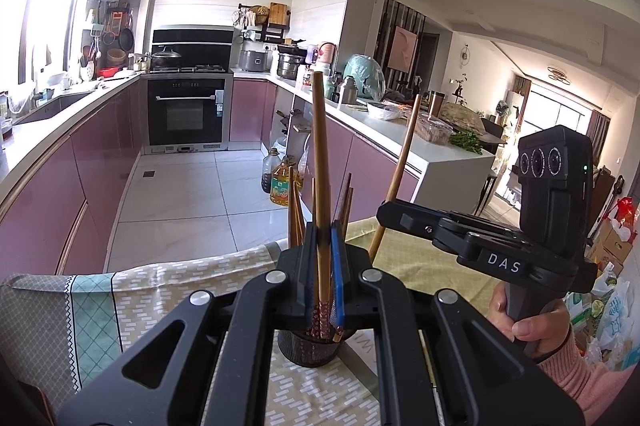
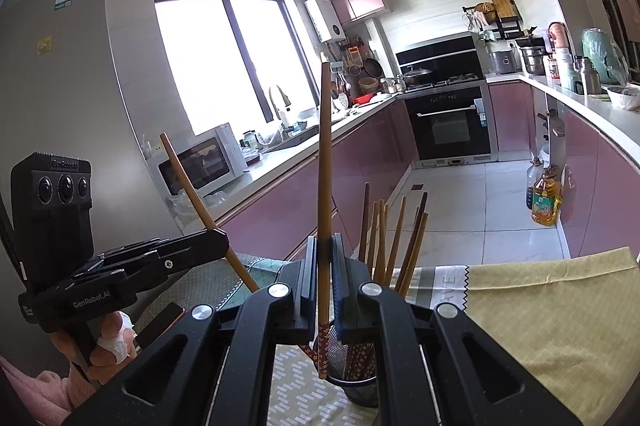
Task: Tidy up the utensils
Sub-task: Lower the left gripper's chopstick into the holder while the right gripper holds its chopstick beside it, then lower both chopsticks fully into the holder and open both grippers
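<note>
My left gripper (image 1: 323,246) is shut on a wooden chopstick (image 1: 320,162) that stands upright, its patterned end over a black mesh utensil cup (image 1: 310,350). Several more chopsticks (image 1: 298,218) stand in that cup. My right gripper (image 2: 323,258) is shut on another upright chopstick (image 2: 325,162), its patterned tip just above the cup (image 2: 354,382), which holds several chopsticks (image 2: 394,246). Each gripper shows in the other's view, the right one (image 1: 390,216) and the left one (image 2: 218,244), each clamping a slanted chopstick.
The cup stands on a table with a patterned cloth (image 1: 132,306) and a yellow-green cloth (image 2: 560,310). Beyond the table edge lies tiled floor, with pink kitchen cabinets (image 1: 100,162), an oven (image 1: 186,110) and oil bottles (image 1: 282,186) on the floor.
</note>
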### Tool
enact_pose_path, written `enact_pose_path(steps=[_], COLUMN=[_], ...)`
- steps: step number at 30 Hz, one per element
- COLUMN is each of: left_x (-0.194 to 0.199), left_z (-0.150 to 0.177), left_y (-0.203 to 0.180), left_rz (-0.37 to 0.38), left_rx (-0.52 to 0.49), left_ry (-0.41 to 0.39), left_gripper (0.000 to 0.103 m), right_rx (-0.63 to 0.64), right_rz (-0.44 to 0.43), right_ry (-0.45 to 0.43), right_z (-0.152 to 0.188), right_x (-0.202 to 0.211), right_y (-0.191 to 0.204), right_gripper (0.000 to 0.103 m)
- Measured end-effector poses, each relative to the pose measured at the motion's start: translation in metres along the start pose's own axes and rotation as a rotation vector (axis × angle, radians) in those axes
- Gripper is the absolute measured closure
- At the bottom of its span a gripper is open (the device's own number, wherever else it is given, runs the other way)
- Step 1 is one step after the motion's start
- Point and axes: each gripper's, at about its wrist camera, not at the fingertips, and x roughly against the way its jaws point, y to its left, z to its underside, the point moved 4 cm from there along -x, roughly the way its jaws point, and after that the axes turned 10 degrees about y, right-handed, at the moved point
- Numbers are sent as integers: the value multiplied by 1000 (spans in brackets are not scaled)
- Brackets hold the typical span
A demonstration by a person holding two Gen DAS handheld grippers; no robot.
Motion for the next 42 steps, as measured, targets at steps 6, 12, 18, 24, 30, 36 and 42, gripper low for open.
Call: enact_pose_path(steps=[6, 12, 18, 24, 30, 36, 42], left_x=[-5, -10, -11, -13, -15, -19, -25], left_z=[-6, -6, -8, -9, -8, -8, -5], left_y=[3, 0, -1, 1, 1, 3, 5], left_rz=[-3, -13, -10, -12, -14, -19, -20], left_rx=[1, -1, -1, 2, 3, 4, 4], left_ry=[7, 22, 33, 45, 55, 70, 88], left_gripper=[95, 95, 95, 95, 95, 95, 95], right_rx=[-4, -17, -23, -16, -25, -24, -27], right_rz=[17, 25, 40, 58, 68, 80, 84], right_ry=[1, 9, 14, 22, 29, 40, 50], right_z=[-2, -4, -3, 0, 1, 3, 7], right_x=[-5, -11, -13, -18, -23, -28, -33], right_y=[-4, -10, -11, -10, -11, -12, -12], right_gripper=[97, 97, 97, 97, 97, 97, 97])
